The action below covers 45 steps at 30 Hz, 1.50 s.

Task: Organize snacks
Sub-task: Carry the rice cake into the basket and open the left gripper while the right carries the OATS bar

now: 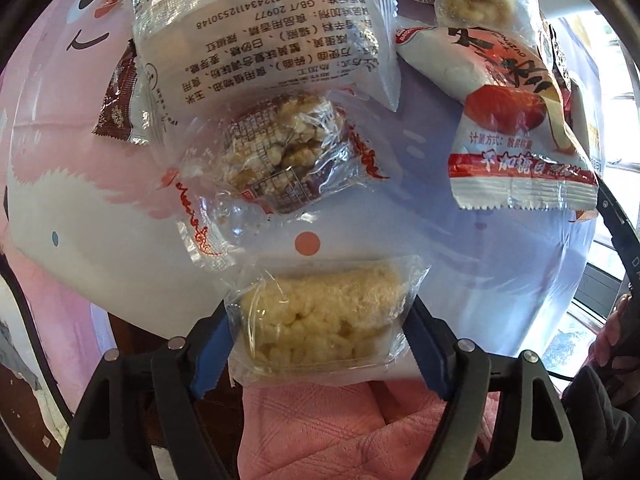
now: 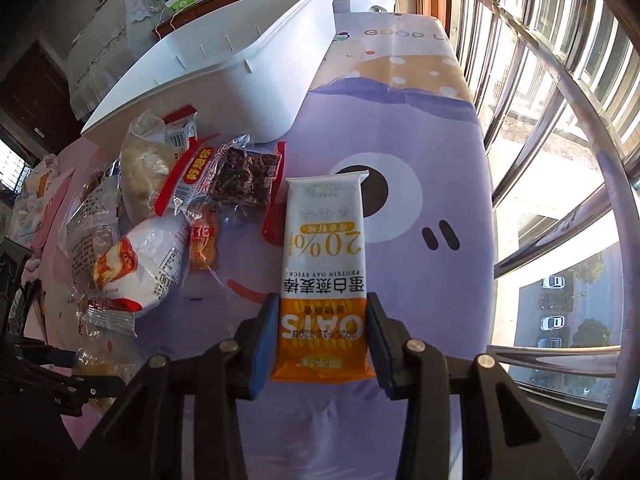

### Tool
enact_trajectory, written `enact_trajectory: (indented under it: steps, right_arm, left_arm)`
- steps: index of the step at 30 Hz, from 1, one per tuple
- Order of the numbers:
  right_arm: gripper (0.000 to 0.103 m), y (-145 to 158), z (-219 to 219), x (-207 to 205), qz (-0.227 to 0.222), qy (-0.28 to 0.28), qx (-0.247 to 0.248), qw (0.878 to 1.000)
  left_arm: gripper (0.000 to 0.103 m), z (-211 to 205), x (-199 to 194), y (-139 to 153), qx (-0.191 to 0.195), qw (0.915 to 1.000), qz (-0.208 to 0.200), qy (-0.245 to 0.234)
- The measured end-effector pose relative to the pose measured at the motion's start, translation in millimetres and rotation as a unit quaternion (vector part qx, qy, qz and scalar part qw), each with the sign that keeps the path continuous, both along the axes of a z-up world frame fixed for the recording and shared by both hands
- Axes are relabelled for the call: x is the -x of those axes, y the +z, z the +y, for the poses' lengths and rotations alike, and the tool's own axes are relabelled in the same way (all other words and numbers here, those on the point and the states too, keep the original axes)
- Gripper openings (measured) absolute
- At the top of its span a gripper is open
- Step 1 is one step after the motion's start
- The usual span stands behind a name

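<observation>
My left gripper [image 1: 318, 320] is shut on a clear packet of pale puffed-rice snack [image 1: 320, 320], its blue pads pressing the wrapper at both ends over the table's near edge. Beyond it lie a brown rice-crisp packet [image 1: 276, 156], a large clear packet with printed text [image 1: 260, 40] and a red-and-white pouch [image 1: 516, 120]. My right gripper [image 2: 323, 304] is shut on the orange end of a white-and-orange oat stick packet [image 2: 324, 248], which lies lengthwise away from me on the purple cartoon tablecloth [image 2: 420, 280].
A white plastic bin [image 2: 248, 80] stands at the far side of the table, tilted in view. A heap of several snack packets [image 2: 160, 208] lies to the left of the oat stick. A metal window railing [image 2: 560, 200] runs along the right. Pink clothing [image 1: 340, 432] shows below the left gripper.
</observation>
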State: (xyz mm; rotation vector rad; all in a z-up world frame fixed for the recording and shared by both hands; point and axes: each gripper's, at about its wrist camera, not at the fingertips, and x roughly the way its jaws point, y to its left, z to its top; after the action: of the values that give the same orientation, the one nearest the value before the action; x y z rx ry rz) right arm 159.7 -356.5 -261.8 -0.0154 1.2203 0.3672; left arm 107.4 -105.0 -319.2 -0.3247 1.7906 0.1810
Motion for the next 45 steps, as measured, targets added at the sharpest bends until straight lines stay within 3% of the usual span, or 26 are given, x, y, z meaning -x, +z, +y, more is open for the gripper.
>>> enact_trajectory:
  steps: [12, 21, 25, 34, 45]
  right_arm:
    - [0.042, 22.6, -11.0, -10.5, -0.021, -0.016, -0.005, 1.000]
    - [0.042, 64.6, -6.9, -18.9, -0.069, -0.014, -0.021, 0.997]
    - [0.042, 85.4, 0.3, -21.5, -0.086, -0.013, -0.023, 0.996]
    - [0.042, 126.1, 18.1, -32.4, -0.117, -0.039, -0.032, 0.992]
    - [0.039, 159.0, 59.0, -53.2, -0.146, -0.081, -0.047, 0.985]
  left_arm:
    - [0.076, 16.8, 26.0, 51.3, -0.026, 0.9977, -0.053, 0.033]
    - [0.077, 53.4, 36.5, 124.5, -0.050, 0.9893, -0.121, 0.065]
    - [0.077, 77.6, 18.5, 168.4, -0.060, 0.9840, -0.156, 0.063]
    - [0.077, 118.4, -34.8, 234.4, -0.067, 0.9693, -0.235, 0.028]
    - [0.077, 164.7, -114.2, 267.8, -0.042, 0.9542, -0.296, -0.001]
